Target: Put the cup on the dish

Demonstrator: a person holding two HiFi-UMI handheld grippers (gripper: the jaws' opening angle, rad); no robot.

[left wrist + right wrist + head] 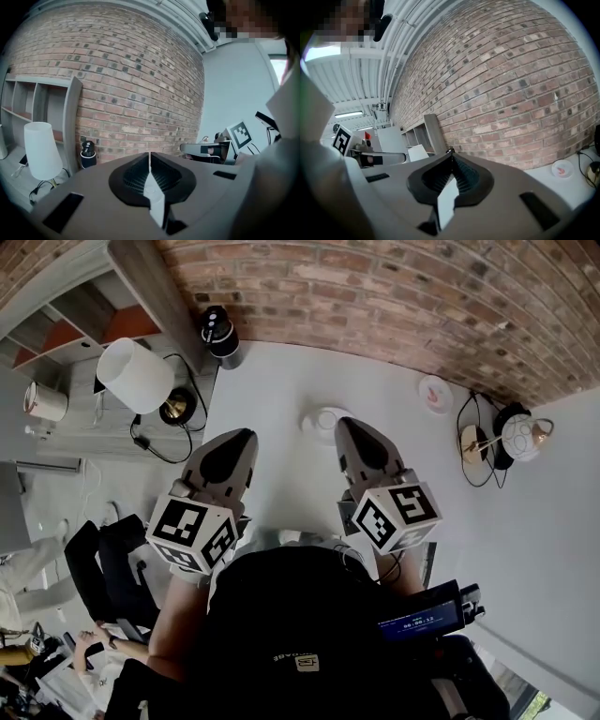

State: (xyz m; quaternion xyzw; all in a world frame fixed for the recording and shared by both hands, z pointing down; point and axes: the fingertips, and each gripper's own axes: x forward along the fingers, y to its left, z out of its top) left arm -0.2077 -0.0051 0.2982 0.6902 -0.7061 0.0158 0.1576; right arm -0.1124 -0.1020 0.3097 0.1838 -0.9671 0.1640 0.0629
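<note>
While both grippers hover over the white table (272, 381), nothing is held: the left gripper (242, 439) and right gripper (351, 429) each have their jaws pressed together, empty. What looks like the white cup (323, 420) sits on the table just beyond the right gripper's tip. The small pink-marked dish (434, 395) lies well apart to its right, near the brick wall. Spread the right jaws wide first, come down squarely over the cup's rim, and grip firmly before lifting.
</note>
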